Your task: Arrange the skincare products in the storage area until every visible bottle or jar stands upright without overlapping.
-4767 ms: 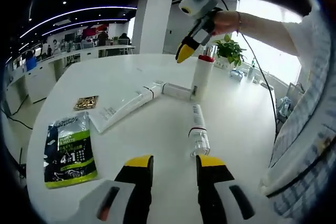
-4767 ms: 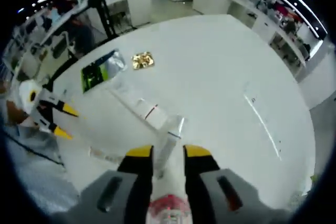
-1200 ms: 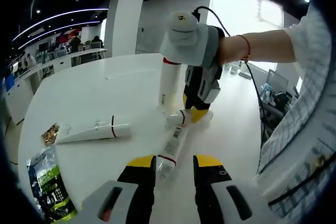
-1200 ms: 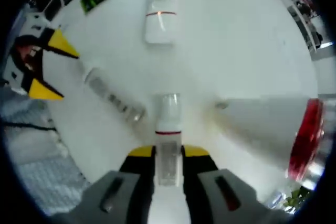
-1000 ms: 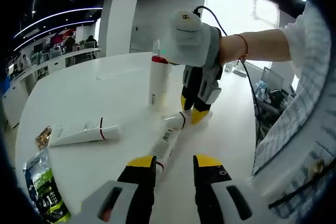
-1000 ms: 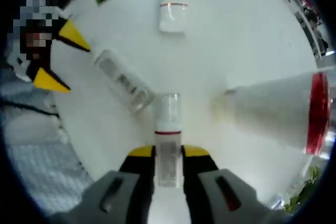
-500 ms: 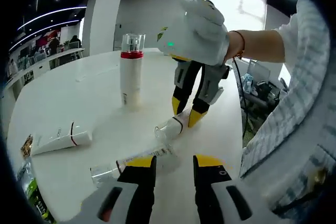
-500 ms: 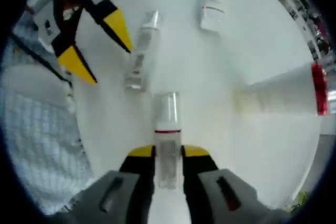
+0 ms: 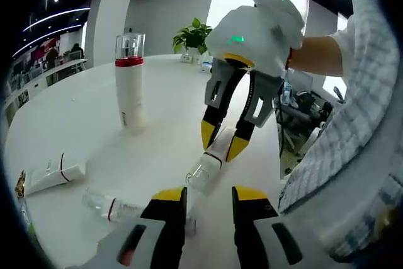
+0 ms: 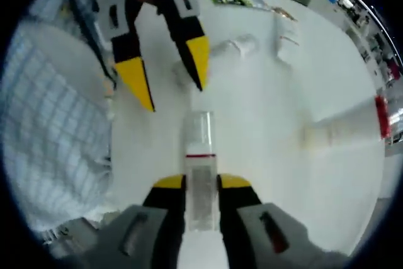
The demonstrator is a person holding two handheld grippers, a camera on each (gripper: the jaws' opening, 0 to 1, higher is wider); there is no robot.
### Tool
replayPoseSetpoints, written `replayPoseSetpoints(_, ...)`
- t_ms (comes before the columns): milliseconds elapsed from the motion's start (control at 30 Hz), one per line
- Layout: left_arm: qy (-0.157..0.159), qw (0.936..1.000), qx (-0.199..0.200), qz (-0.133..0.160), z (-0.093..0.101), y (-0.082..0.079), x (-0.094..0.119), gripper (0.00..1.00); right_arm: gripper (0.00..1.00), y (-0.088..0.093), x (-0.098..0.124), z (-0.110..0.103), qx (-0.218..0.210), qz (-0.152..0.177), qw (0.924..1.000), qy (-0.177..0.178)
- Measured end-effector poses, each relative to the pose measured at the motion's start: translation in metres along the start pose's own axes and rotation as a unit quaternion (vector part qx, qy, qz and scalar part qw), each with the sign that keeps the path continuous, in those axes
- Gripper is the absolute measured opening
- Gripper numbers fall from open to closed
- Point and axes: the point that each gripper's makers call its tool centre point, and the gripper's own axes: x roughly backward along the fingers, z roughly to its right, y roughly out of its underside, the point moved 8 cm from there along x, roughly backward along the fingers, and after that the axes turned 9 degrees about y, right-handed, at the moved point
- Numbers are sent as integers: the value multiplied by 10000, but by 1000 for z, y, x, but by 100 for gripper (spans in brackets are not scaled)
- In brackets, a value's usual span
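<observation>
Right gripper (image 9: 221, 144) clamped on a small clear-capped bottle (image 9: 206, 168), yellow fingertips (image 9: 208, 134) on either side of its white body; bottle tilted, cap end low toward the white table (image 9: 82, 124). In the right gripper view, same bottle (image 10: 201, 155) gripped between the jaws, clear cap pointing forward.

Left gripper (image 9: 201, 194) open, nothing between the jaws, hovering just beside the held bottle; seen in the right gripper view (image 10: 170, 70) with fingertips spread.

Tall white bottle (image 9: 130, 83) with red band and clear cap upright, well apart. Clear slim bottle (image 9: 119, 207) lying flat near the left gripper. White tube (image 9: 47, 177) lying flat. Potted plant (image 9: 192, 36) at the far table edge.
</observation>
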Motion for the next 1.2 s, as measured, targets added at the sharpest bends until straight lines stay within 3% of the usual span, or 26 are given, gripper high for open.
replayPoseSetpoints(200,42,9998,-146,-96,0,0,-7,29,17,1,2,-9,239,247,9993,-116)
replayPoseSetpoints(367,104,9983,-458,-338,1,4,-18,28,18,-2,1,-15,947,498,9942,-115)
replayPoseSetpoints(633,101,9932,-941,-681,3,13,-29,23,18,-7,-1,-16,1097,777,9909,-101)
replayPoseSetpoints(667,156,9926,-1044,-599,5,11,-31,21,18,-8,-1,-17,1093,814,9906,-99)
replayPoseSetpoints(800,106,9940,-870,-647,3,9,-25,20,19,-6,0,-17,1028,900,9906,-42)
replayPoseSetpoints(967,-16,9969,-535,-570,-2,5,-23,19,23,-5,-3,-12,487,1109,9909,583)
replayPoseSetpoints(1133,-66,9994,20,-334,-7,-6,-14,19,28,1,-6,-10,161,1442,9755,1651)
replayPoseSetpoints(1200,-150,9995,58,-285,-10,-9,-12,19,30,5,-8,-10,-191,1553,9639,2155)
